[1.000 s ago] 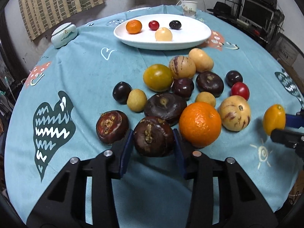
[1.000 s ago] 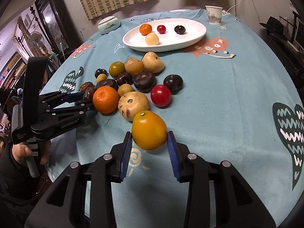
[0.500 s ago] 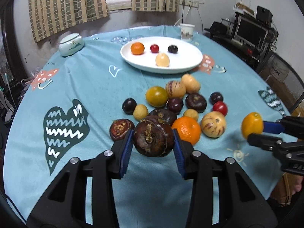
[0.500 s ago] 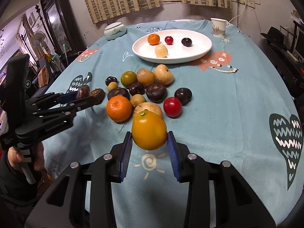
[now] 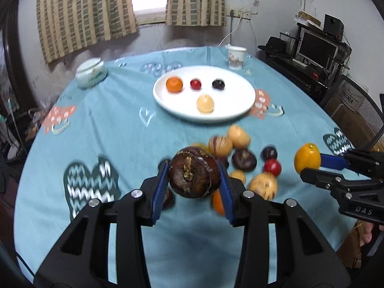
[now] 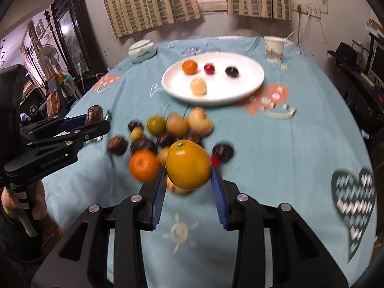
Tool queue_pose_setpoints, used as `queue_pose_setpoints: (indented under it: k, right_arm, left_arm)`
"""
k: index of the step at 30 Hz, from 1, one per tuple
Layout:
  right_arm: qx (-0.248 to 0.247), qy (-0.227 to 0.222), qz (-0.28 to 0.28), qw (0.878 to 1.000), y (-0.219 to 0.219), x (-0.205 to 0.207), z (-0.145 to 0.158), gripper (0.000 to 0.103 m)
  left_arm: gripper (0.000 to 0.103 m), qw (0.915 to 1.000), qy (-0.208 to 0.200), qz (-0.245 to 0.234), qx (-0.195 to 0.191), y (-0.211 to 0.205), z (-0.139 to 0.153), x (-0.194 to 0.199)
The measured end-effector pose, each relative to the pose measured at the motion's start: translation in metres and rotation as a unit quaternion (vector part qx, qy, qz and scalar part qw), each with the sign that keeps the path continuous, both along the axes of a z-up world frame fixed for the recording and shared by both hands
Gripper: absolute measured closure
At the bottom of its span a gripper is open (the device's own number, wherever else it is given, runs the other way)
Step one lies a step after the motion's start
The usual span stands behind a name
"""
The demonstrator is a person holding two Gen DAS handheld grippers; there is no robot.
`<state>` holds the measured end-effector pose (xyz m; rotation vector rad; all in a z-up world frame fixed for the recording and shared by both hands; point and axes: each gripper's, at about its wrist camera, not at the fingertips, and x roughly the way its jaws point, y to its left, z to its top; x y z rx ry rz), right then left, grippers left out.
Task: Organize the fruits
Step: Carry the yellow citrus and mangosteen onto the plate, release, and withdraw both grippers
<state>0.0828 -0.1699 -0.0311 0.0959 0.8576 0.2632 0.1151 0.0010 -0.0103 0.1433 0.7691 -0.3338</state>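
My left gripper [image 5: 194, 176] is shut on a dark brown round fruit [image 5: 194, 172] and holds it above the table. My right gripper [image 6: 188, 178] is shut on a yellow-orange fruit [image 6: 188, 168], also lifted; it shows at the right in the left wrist view [image 5: 307, 160]. A pile of loose fruits [image 6: 172, 129] lies on the blue tablecloth below both grippers. The white oval plate [image 5: 230, 115] farther back holds an orange [image 5: 174, 84], a red fruit [image 5: 195, 84], a dark fruit [image 5: 218, 84] and a pale yellow fruit [image 5: 205, 104].
A paper cup [image 5: 236, 56] stands behind the plate at the right. A pale lidded ceramic jar [image 5: 91, 75] sits at the back left. The round table's edge [image 5: 21, 168] curves close on the left. Shelves with a monitor [image 5: 316, 48] stand at the right.
Both grippers have lifted their fruits off the table and risen higher, so the fruit pile and plate now lie lower and farther away.
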Motion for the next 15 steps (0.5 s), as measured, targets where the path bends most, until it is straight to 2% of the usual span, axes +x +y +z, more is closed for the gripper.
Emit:
queue_pose_setpoints:
  k: [3, 8, 11, 15]
  right_arm:
    - [-0.008, -0.015, 0.003, 1.0, -0.006, 0.032, 0.018, 0.065]
    - [-0.037, -0.039, 0.009, 0.999, -0.014, 0.112, 0.04, 0.065]
    - [-0.044, -0.019, 0.003, 0.999, -0.021, 0.171, 0.034, 0.065]
    - [-0.039, 0.011, -0.017, 0.999, -0.033, 0.237, 0.008, 0.065]
  left_arm:
    - [0.062, 0.9999, 0.005, -0.011, -0.001, -0.011, 0.018, 0.033]
    - [0.062, 0.9992, 0.038, -0.01, -0.01, -0.033, 0.034, 0.122]
    - [0.062, 0.9991, 0.037, 0.003, 0.021, -0.058, 0.033, 0.185]
    - [0.062, 0.9976, 0.062, 0.02, 0.024, -0.078, 0.016, 0.26]
